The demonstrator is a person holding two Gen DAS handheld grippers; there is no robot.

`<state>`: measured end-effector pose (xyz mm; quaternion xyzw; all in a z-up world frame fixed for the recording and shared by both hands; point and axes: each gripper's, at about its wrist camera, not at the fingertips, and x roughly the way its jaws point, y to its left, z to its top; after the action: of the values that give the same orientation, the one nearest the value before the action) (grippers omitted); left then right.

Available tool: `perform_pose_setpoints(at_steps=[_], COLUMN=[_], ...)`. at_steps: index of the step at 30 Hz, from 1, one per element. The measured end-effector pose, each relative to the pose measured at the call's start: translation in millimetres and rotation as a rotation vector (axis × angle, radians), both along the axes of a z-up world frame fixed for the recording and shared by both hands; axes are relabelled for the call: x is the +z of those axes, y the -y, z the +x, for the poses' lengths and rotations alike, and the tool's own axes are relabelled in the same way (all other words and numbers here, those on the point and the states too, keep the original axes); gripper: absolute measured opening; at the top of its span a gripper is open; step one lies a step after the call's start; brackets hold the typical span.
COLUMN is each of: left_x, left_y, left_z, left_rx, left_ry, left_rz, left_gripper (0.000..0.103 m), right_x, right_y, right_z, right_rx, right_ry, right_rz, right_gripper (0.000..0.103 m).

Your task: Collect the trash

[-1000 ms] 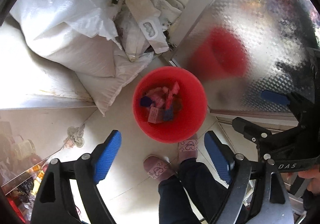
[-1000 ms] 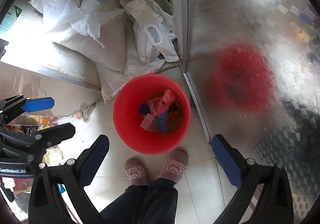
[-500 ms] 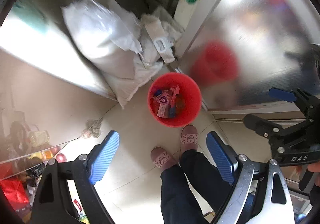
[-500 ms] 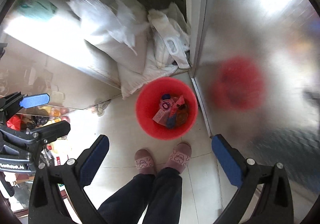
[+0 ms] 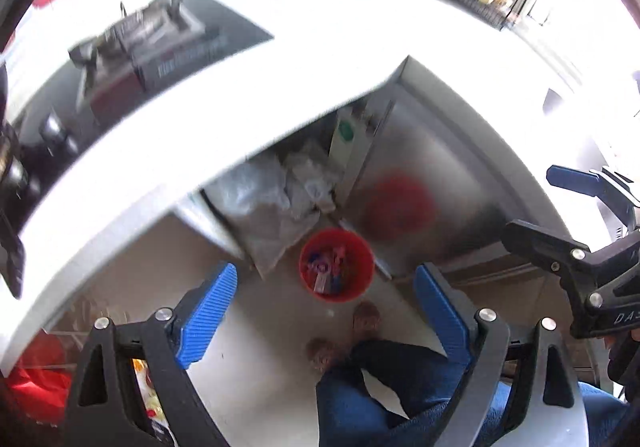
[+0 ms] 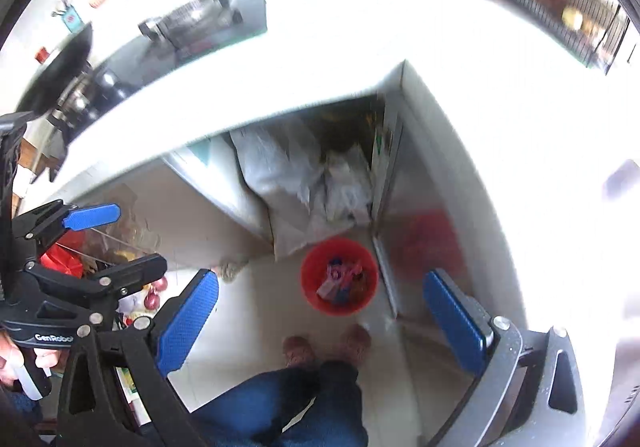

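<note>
Looking down from counter height, we hold both grippers empty, the left gripper [image 5: 324, 311] and right gripper [image 6: 320, 323] each with blue pads spread wide apart; the left has just been opening, nothing between its jaws. The red bucket [image 5: 337, 265] of collected wrappers sits on the floor by our slippers. We judge the next move is scanning the white countertop [image 5: 320, 47] for leftover trash, steadily. Compared with a second ago, the bucket looks far smaller and the stove [image 5: 140, 43] has come into view.
</note>
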<state>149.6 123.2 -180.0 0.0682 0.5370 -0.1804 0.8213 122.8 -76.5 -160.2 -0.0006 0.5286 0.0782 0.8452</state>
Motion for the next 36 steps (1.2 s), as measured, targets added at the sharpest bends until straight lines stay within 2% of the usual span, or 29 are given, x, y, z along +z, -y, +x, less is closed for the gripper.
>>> perform_pose_setpoints(at_steps=[7, 15, 19, 24, 33, 36], left_x=[74.9, 124.6, 141.6, 158.6, 167.8, 169.5], left_y=[8.8, 18.3, 17.2, 20.2, 24.1, 25.8], left_z=[-0.4, -1.6, -12.8, -29.7, -45.0, -50.7], left_rx=[-0.033, -0.059, -0.070, -0.075, -0.109, -0.122], left_ry=[0.146, 0.215, 0.228, 0.262, 0.251, 0.269], left_rz=[-0.055, -0.084, -0.125, -0.103, -0.131, -0.110], left_gripper=[0.090, 0.090, 0.090, 0.090, 0.090, 0.090], right_x=[69.9, 122.4, 132.2, 138.7, 147.7, 148.0], right_y=[5.9, 15.9, 21.0, 22.7, 17.6, 17.1], right_z=[-18.6, -22.0, -32.0, -45.1, -61.5, -64.4], right_rx=[-0.029, -0.091, -0.137, -0.161, -0.168, -0.172], right_ry=[0.146, 0.246, 0.265, 0.279, 0.291, 0.295], right_rz=[-0.027, -0.071, -0.089, -0.086, -0.081, -0.088], right_gripper=[0.102, 0.102, 0.102, 0.102, 0.102, 0.102])
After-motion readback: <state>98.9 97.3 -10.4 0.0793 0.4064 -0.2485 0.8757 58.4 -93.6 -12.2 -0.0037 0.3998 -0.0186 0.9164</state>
